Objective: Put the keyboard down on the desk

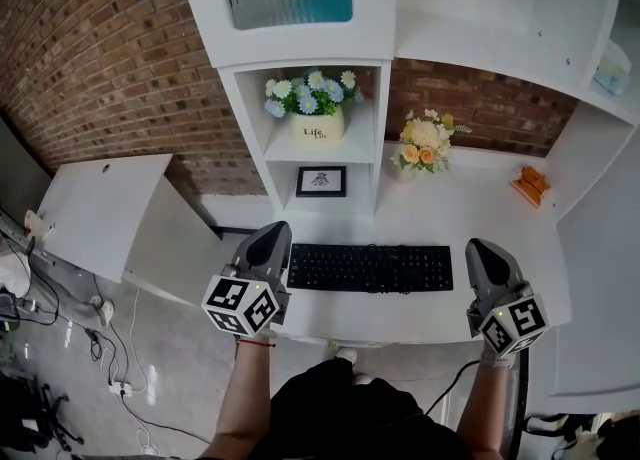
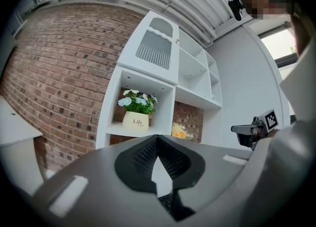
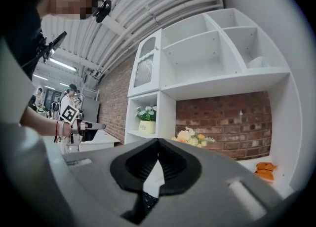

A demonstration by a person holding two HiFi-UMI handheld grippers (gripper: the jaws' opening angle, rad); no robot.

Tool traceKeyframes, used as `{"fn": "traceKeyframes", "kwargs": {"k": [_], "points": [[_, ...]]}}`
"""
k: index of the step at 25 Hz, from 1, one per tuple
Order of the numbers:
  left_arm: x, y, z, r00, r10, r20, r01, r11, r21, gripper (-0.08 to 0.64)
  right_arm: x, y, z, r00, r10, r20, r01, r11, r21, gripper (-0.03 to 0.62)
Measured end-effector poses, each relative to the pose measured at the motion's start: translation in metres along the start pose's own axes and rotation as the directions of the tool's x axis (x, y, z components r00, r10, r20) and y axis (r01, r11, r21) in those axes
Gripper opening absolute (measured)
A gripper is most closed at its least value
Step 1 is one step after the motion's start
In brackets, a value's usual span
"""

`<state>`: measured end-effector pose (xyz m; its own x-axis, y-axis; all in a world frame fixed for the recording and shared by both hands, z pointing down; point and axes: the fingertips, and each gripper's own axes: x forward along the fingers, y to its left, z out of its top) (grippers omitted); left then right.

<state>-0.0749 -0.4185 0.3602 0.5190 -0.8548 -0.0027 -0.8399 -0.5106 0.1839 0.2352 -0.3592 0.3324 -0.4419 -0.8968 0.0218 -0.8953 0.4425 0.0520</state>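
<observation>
You hold both tools level at the desk's (image 1: 470, 210) near edge, the left gripper (image 1: 272, 236) and the right gripper (image 1: 481, 249) each with jaws pressed together on nothing. Between them the keyboard (image 1: 370, 268) lies flat on the white top, parallel to that edge and just inside it, its 9 o'clock end beside your left tool, its 3 o'clock end near your right. Bare desktop opens at 12 o'clock, up to the framed picture (image 1: 321, 181), the bouquet (image 1: 425, 143) at 1 and an orange object (image 1: 529, 185) at 2.
</observation>
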Motion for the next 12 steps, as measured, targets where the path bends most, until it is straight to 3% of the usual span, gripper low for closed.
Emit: {"fn": "traceKeyframes", "kwargs": {"k": [12], "points": [[0.0025,-0.0024,0.0009,1.0,0.0,0.006,0.0,1.0,-0.001,0.0,-0.0047,-0.0084,0.0012,0.999,-0.035,0.018,0.035,0.999,-0.001,-0.003]]}}
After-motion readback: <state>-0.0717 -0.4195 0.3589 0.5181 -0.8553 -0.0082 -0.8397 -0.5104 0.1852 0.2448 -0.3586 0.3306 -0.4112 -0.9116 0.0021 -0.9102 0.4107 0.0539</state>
